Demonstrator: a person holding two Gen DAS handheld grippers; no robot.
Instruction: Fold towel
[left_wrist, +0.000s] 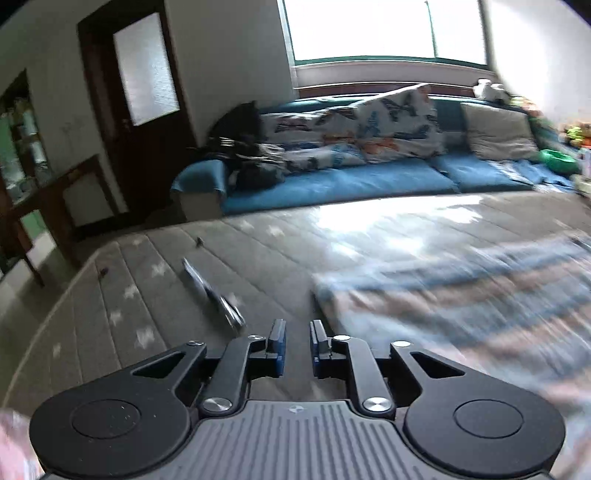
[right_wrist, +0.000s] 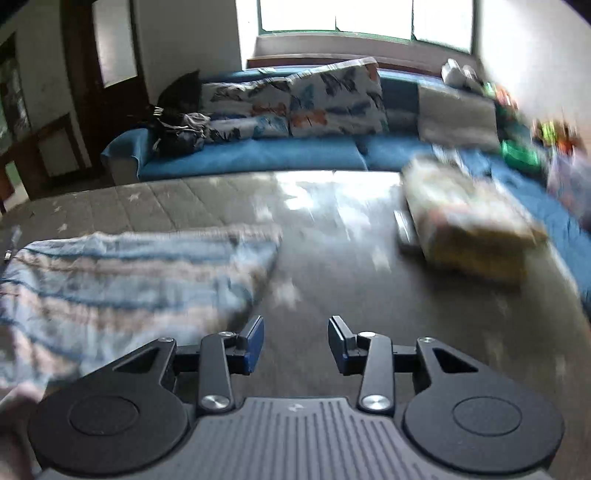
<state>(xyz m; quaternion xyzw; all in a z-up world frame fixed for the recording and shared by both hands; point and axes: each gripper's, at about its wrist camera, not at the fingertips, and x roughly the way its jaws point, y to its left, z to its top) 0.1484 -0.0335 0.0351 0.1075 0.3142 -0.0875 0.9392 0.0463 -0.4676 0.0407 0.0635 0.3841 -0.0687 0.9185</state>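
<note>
We hold both grippers low over the grey quilted mattress (left_wrist: 229, 258), looking toward the blue sofa (right_wrist: 251, 157) at the far side. The striped towel (left_wrist: 461, 295) lies on the mattress between the two grippers: to the right of the left gripper (left_wrist: 297, 345) and to the left of the right gripper (right_wrist: 296, 341). Its stripes and long axis run left to right. Both views are motion-blurred, so we cannot tell whether it lies in one layer or is already doubled.

Left fingers: slightly apart, nothing between them, just left of the towel's near left corner. Right fingers: wider apart, also empty, just right of the towel's near right edge. Each gripper sits about equally close to its own end.

A small metal object (left_wrist: 214, 295) lies on the mattress, left of the towel. A wrapped package (right_wrist: 469, 225) sits far right.
</note>
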